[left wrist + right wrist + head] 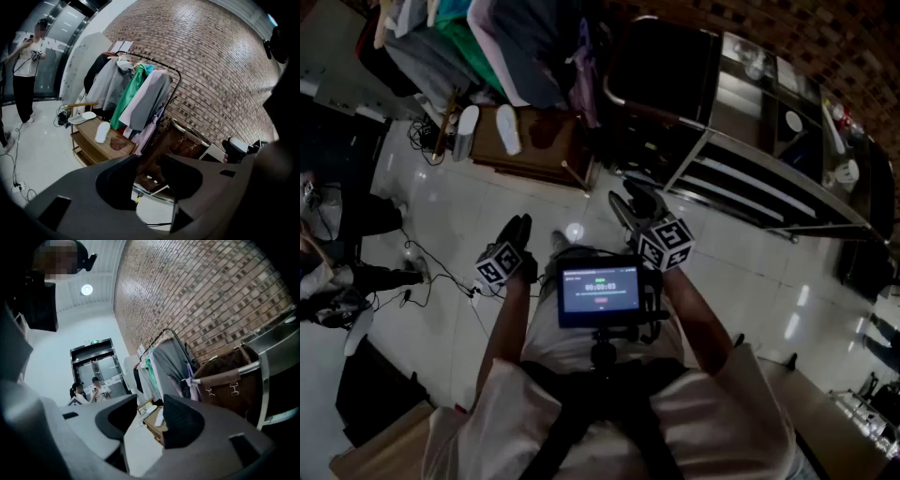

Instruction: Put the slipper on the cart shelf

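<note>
Slipper (pixel 102 131), white and elongated, lies atop the wooden cart (pixel 89 129).

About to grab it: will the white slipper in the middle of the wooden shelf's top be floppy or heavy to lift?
The white slipper looks thin and flat, so it is probably light and somewhat bendy. It lies flat on the wooden shelf, so a push should slide it, not roll it.

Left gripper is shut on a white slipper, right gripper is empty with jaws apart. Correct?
Wrong about the left gripper: the left gripper view shows it empty, jaws apart. The flat white slipper lies on the low wooden stand. The right gripper is empty, as stated.
</note>
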Demonstrator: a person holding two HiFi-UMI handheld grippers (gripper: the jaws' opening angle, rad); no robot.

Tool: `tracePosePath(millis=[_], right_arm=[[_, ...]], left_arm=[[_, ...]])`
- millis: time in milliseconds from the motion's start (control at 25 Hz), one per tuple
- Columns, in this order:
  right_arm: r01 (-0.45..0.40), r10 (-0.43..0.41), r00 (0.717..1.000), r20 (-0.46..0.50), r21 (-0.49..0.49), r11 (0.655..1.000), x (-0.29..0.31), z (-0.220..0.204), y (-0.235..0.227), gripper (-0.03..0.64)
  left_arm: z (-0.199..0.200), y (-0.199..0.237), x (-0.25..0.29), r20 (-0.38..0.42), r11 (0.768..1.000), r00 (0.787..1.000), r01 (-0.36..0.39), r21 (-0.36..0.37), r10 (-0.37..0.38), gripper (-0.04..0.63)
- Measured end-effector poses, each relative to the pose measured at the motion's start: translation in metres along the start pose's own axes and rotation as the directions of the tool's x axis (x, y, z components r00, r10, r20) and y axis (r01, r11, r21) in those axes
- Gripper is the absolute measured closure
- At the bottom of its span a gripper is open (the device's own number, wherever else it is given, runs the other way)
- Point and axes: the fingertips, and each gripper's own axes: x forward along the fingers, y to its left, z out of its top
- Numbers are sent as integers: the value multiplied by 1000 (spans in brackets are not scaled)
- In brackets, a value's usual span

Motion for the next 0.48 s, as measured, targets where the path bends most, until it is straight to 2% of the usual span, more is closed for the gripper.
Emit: tracePosePath(millis=[280,480], right_arm=[[18,-18,1000,-4,29,999,-6,-3,-6,434],[30,-29,999,-18,25,999,1,-4,-7,434]], left_arm=[[9,3,3,2,1000,1000,-14,23,14,434],[32,27,19,11,998,999,-34,51,34,434]])
